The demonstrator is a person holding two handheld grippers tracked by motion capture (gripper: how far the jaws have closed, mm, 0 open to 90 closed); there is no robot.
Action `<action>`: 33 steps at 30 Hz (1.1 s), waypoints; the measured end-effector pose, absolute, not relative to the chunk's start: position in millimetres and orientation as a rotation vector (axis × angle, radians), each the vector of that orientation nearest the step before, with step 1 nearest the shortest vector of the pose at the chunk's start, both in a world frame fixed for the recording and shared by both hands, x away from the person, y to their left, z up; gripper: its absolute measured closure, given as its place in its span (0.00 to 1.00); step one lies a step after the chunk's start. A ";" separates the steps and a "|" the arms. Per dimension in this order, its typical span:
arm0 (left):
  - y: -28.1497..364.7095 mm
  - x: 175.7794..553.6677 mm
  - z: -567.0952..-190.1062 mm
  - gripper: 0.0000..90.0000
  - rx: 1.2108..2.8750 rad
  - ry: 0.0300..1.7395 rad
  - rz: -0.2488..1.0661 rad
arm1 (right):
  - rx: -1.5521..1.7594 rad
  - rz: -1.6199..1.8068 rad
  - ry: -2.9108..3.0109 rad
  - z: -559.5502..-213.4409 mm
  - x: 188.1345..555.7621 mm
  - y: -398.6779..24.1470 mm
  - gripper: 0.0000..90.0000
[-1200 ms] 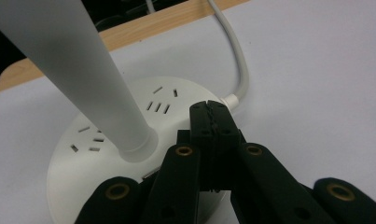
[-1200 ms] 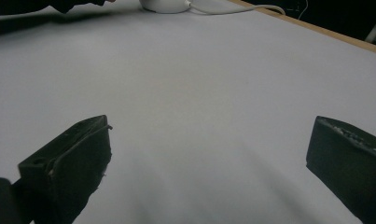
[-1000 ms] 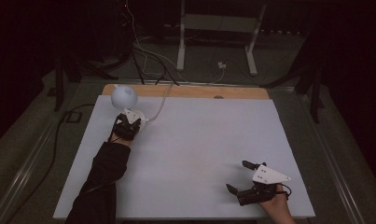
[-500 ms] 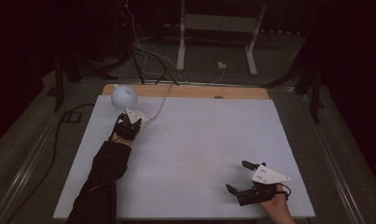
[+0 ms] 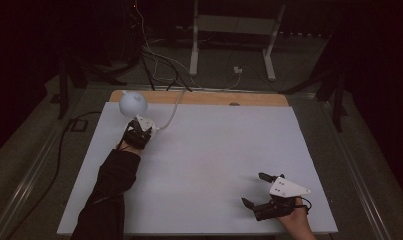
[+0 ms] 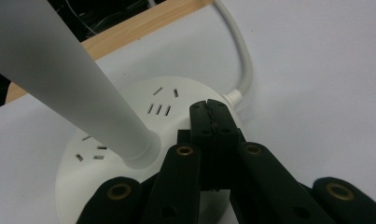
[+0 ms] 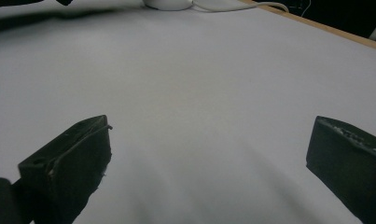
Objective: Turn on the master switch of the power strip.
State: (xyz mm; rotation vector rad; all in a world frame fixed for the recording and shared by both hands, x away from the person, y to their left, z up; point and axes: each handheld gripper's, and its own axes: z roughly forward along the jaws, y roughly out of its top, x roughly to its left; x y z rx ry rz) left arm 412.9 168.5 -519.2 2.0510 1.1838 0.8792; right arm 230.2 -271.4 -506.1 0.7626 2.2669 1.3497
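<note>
A white lamp stands at the table's far left, its round head on a tapered neck that rises from a round white base with socket slots. My left gripper is at that base. Its jaws are shut together with nothing between them, and the tips are at the base's top, close to where the white cable leaves it. My right gripper lies low at the near right of the table, open wide, with bare white surface between its fingers.
The white tabletop has a wooden strip along its far edge. The lamp's cable runs off over that strip. Beyond are a dark floor with loose cables and a white stand's legs.
</note>
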 end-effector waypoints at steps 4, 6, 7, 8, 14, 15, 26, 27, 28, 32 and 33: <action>169.1 414.0 -518.2 1.00 2.069 1.180 0.868 | 0.765 1.351 2.266 -506.0 230.2 -271.5 0.00; 167.7 415.5 -516.3 1.00 2.098 1.175 0.868 | 0.767 1.353 2.264 -505.9 230.3 -271.6 0.00; 167.5 415.8 -515.9 1.00 2.109 1.170 0.869 | 0.768 1.353 2.265 -505.9 230.3 -271.6 0.00; 167.2 416.4 -515.1 1.00 2.122 1.166 0.868 | 0.768 1.354 2.264 -505.9 230.3 -271.6 0.00; 166.9 417.2 -514.6 1.00 2.130 1.161 0.861 | 0.766 1.354 2.266 -505.9 230.2 -271.8 0.00; 166.3 417.3 -514.5 1.00 2.136 1.162 0.862 | 0.765 1.355 2.268 -506.1 230.4 -271.6 0.00; 160.9 421.2 -510.6 1.00 2.197 1.182 0.863 | 0.761 1.358 2.267 -505.5 229.6 -271.4 0.00; 161.3 421.4 -510.4 1.00 2.199 1.181 0.860 | 0.760 1.359 2.267 -505.5 229.6 -271.5 0.00; 160.9 421.5 -510.4 1.00 2.198 1.184 0.860 | 0.763 1.359 2.267 -505.7 229.7 -271.6 0.00; 159.7 422.0 -509.4 1.00 2.202 1.194 0.863 | 0.760 1.361 2.262 -505.1 230.1 -271.9 0.00; 159.3 422.1 -509.1 1.00 2.202 1.200 0.865 | 0.760 1.361 2.262 -505.0 229.8 -271.6 0.00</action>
